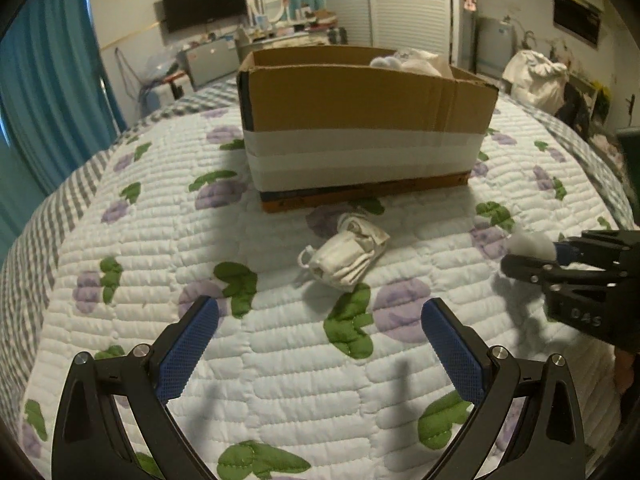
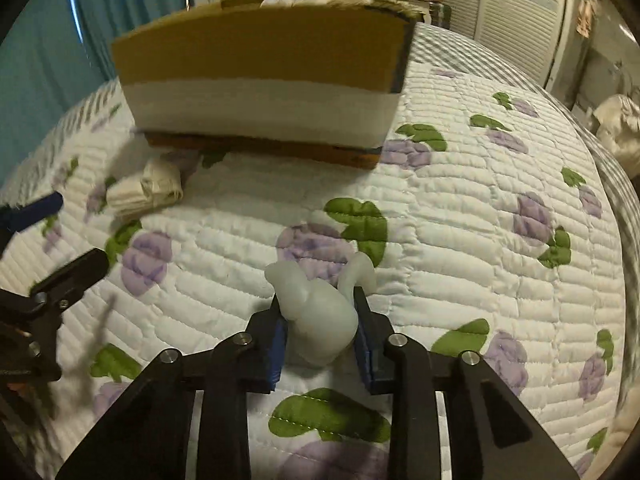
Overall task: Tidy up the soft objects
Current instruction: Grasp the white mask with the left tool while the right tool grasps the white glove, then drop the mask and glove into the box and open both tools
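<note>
You are holding the right tongs clamped on a small white soft object; both blue pads are pressing its sides, and part of it is protruding past the fingertips just above the quilt. You are holding the left tongs with the jaws spread wide, nothing between them, hovering over the quilt of the bed. A folded cream cloth bundle is lying on the quilt ahead of the left tongs, near the front wall of the cardboard box but apart from it. The box is standing upright on the bed with white tape banding its lower half. White soft items are showing above its rim at the far right corner. In the left wrist view, the right tongs are entering from the right edge.
</note>
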`<state>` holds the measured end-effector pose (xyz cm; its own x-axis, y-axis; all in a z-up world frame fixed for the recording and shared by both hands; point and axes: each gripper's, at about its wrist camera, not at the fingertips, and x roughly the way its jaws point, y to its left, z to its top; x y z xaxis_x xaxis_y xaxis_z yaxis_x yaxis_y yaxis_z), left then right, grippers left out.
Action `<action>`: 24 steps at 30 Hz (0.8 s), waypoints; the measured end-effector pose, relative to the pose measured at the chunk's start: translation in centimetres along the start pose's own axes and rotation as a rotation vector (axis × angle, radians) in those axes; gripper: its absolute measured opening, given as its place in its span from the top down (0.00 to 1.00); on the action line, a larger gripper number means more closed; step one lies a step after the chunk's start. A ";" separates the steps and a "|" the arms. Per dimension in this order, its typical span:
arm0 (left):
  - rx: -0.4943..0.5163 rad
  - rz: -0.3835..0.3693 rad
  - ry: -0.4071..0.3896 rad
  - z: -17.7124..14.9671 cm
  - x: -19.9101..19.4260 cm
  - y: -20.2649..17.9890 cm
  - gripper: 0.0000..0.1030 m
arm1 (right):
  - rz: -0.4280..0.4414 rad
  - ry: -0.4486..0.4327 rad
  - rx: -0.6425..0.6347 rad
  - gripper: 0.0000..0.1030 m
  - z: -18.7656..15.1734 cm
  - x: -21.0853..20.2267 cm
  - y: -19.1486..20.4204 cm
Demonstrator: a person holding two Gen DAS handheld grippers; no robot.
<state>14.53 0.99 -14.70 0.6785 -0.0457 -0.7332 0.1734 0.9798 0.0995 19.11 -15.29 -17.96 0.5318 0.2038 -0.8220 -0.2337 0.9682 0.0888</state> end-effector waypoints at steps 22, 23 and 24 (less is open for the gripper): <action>-0.008 -0.073 0.065 2.9 5.2 -1.3 0.73 | 0.025 -0.117 0.027 0.73 3.9 -1.0 -0.7; -0.005 -0.079 0.068 2.9 4.8 -1.3 0.73 | 0.026 -0.120 0.029 0.73 3.8 -1.2 -0.7; -0.006 -0.088 0.070 2.8 4.5 -1.4 0.73 | 0.027 -0.126 0.029 0.73 3.8 -1.5 -0.6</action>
<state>19.31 -1.13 -16.23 0.6096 -0.1182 -0.7839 0.2256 0.9738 0.0286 21.56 -15.66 -14.58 0.6237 0.2446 -0.7424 -0.2264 0.9656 0.1280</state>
